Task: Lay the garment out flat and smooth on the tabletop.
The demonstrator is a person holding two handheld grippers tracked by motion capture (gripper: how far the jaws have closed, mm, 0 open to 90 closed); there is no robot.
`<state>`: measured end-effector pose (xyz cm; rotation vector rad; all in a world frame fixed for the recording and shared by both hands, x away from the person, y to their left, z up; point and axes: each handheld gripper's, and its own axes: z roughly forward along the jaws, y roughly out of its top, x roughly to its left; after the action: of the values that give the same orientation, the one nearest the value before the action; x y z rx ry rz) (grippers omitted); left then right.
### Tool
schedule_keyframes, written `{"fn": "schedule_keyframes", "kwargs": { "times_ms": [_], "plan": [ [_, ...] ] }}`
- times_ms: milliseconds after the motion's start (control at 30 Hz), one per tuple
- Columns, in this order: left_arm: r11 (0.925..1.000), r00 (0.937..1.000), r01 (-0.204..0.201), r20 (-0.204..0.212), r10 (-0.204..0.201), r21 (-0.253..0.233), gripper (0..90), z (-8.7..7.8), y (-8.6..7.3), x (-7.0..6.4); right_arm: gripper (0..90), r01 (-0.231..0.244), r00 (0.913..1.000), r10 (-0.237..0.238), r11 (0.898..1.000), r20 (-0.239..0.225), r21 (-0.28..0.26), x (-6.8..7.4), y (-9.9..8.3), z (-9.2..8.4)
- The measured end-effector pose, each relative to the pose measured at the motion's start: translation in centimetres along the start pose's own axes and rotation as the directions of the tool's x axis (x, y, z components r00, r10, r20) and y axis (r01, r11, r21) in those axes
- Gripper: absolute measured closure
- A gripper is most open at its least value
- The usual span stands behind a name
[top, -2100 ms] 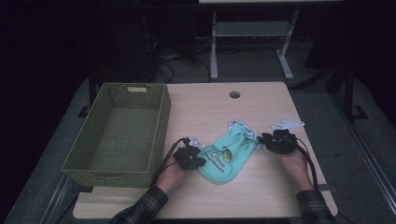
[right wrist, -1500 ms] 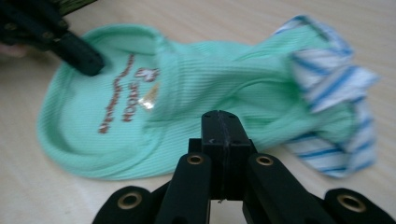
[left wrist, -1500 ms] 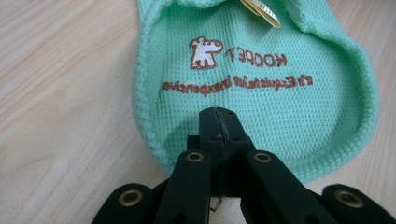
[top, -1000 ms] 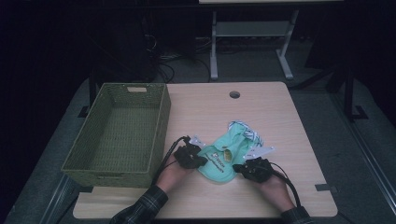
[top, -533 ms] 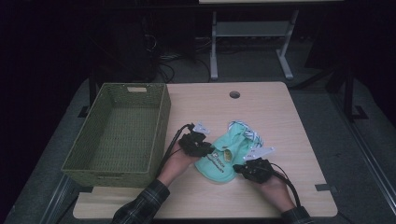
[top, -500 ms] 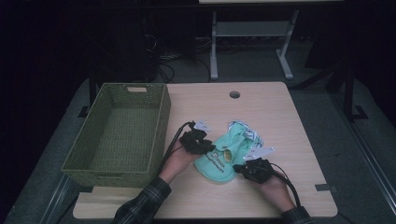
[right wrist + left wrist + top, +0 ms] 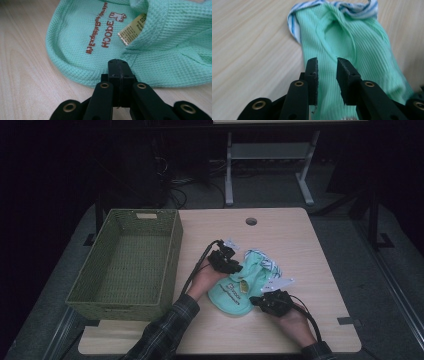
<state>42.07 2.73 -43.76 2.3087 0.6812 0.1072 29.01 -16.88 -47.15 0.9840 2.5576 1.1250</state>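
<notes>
High view: light wood tabletop [image 7: 300, 245], round cable hole [image 7: 251, 221] near its far edge. Green woven basket [image 7: 127, 265] on the tabletop's left side, nothing in it. Small mint-green garment [image 7: 240, 285] lies crumpled right of the basket, near the middle, with blue-white striped trim [image 7: 262, 260] at its far end and a white tag [image 7: 280, 284] just beside its right side. Left gripper [image 7: 226, 261] at the garment's far-left edge, held by the left hand [image 7: 205, 280], plaid sleeve [image 7: 165, 330] below. Right gripper [image 7: 270, 301] at the garment's near-right edge, right hand [image 7: 292, 320] behind it, cable trailing toward the bottom. Left gripper view: left gripper [image 7: 327, 75] fingers [image 7: 312, 75] stand apart with a moderate gap, over ribbed green fabric [image 7: 352, 42]; nothing pinched between them, striped trim [image 7: 294, 30] farther ahead, bare wood to the left. Right gripper view: right gripper [image 7: 119, 75] fingers [image 7: 113, 75] pressed together at the garment's rolled hem [image 7: 75, 75]; whether a bit of hem sits between them, cannot tell. Waffle-knit fabric [image 7: 175, 50] ahead, red printed lettering [image 7: 100, 37] upside down, yellow care label [image 7: 132, 28] poking out under a fold.
</notes>
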Motion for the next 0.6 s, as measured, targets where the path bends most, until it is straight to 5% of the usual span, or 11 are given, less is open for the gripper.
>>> {"fn": "schedule_keyframes", "kwargs": {
  "times_ms": [367,600],
  "plan": [
    [0.9991,0.9997,-0.026,0.003,0.026,0.033,64.0,3.3,2.9,0.3,89.9,0.0,1.0,0.0,1.0,-0.001,0.003,0.0,0.0,0.0],
    [0.9985,0.9995,-0.02,-0.024,0.021,0.051,67.6,4.9,3.0,0.6,89.9,0.0,1.0,0.0,1.0,-0.003,0.003,0.0,0.0,-0.1]
  ]
}}
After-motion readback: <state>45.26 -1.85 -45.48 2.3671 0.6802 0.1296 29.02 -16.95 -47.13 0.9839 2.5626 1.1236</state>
